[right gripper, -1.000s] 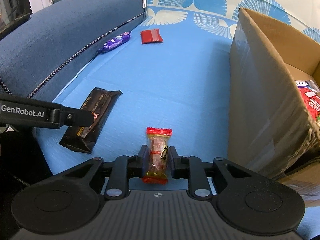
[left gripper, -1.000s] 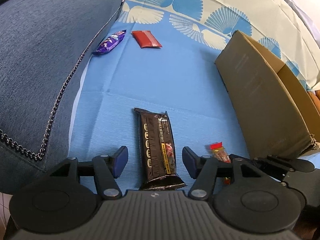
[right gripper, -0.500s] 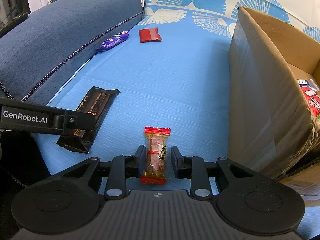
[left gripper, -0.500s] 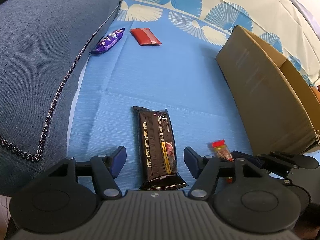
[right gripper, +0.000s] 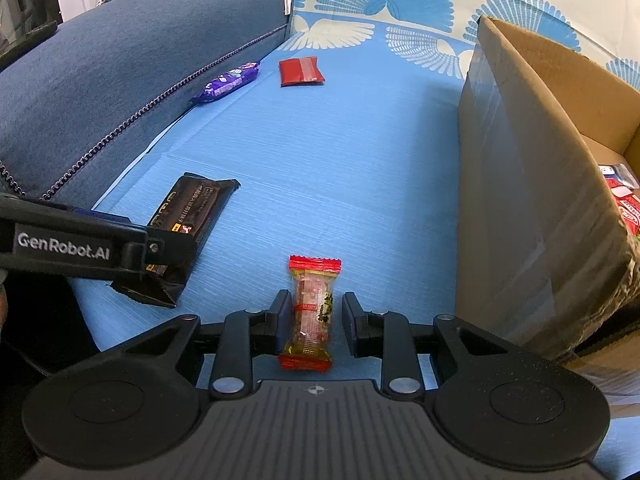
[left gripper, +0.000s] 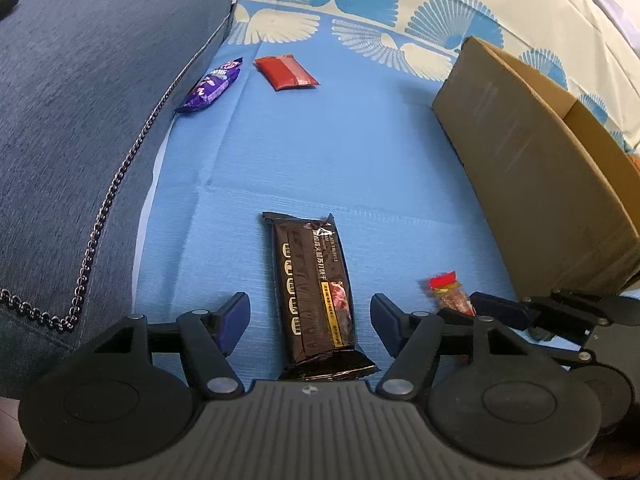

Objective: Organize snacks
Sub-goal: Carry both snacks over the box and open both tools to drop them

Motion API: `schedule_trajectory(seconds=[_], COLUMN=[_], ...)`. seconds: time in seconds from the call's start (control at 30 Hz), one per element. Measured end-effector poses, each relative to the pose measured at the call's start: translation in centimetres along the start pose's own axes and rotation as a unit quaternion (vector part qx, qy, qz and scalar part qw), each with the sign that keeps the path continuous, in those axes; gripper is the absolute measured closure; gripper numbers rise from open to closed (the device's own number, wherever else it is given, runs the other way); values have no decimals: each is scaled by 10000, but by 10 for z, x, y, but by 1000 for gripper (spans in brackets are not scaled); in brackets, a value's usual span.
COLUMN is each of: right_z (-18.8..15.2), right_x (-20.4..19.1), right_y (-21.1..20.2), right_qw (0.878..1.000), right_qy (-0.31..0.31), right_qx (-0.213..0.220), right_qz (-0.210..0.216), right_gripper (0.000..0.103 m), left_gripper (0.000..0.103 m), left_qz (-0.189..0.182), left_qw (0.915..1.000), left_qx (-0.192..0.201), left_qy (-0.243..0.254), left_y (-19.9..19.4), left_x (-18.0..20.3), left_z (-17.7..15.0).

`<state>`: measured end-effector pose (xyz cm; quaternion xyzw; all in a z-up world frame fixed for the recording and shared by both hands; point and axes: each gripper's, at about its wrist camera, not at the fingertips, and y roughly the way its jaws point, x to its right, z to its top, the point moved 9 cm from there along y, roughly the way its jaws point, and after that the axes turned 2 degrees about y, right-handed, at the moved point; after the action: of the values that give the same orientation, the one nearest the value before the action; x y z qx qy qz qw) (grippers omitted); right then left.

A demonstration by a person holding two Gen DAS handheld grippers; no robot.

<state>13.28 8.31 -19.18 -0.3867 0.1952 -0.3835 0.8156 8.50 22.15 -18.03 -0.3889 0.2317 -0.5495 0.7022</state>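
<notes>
I see a blue cloth-covered seat (right gripper: 340,168) beside a dark blue upholstered armrest (right gripper: 120,80). My left gripper (left gripper: 310,320), jaws just widening, straddles the black snack bar (left gripper: 316,292); my right gripper (right gripper: 314,324), jaws slightly parted, brackets the red-ended clear candy wrapper (right gripper: 312,312).

Open left tongs (left gripper: 310,320) astride black snack bar (left gripper: 316,292)

Four snack packets (right gripper: 310,312) on the sheet, one cardboard box (right gripper: 520,200).

Black bar wrapper (left gripper: 316,292), purple packet (left gripper: 212,86), red pouch (left gripper: 286,72), blue fan-patterned cloth (left gripper: 320,152), brown box (left gripper: 536,160).
</notes>
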Motion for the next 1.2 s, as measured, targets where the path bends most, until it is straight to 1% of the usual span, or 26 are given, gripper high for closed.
schedule_trajectory(seconds=[0.2,0.3,0.33,0.43,0.5,0.53,0.57,0.6,0.63,0.77,0.9,1.03,1.2], right_z=[0,0,0,2,5,6,8,9,10,15,22,36,57], right_x=[-1,-2,-3,-3,-1,0,2,3,4,6,6,4,0], right_y=[0,1,0,-2,-4,-5,-6,-7,-8,-14,-24,-41,-70], right_qw=[9999,9999,9998,9996,9994,9993,9992,9990,9989,9982,9968,9932,9858], right_qy=[-95,-144,-162,-197,-163,-135,-102,-77,-52,27,61,-19,-65], right_qx=[30,52,64,154,242,283,325,359,392,547,769,1154,1680], right_qz=[-36,-57,-60,-150,-195,-210,-224,-237,-249,-261,-209,-163,-31], right_gripper=[75,78,81,84,85,85,85,85,85,86,86,86,86], left_gripper=[31,31,31,32,36,42,51,58,60,60,60,60,60], left_qz=[162,244,293,445,536,562,560,555,565,559,350,60,-40], left_qw=[9994,9989,9986,9976,9967,9963,9961,9959,9957,9959,9965,9925,9872], left_qx=[9,-17,-40,-53,-61,-49,-29,4,44,331,716,1206,1568], left_qy=[296,395,435,532,610,646,674,710,734,633,236,-168,-302], left_y=[4,7,8,10,11,11,11,9,8,-3,-18,-40,-60], left_x=[7,9,9,10,11,11,12,14,14,11,3,-4,-7], left_z=[-2,-3,-4,-4,-5,-6,-5,-5,-5,0,9,21,32])
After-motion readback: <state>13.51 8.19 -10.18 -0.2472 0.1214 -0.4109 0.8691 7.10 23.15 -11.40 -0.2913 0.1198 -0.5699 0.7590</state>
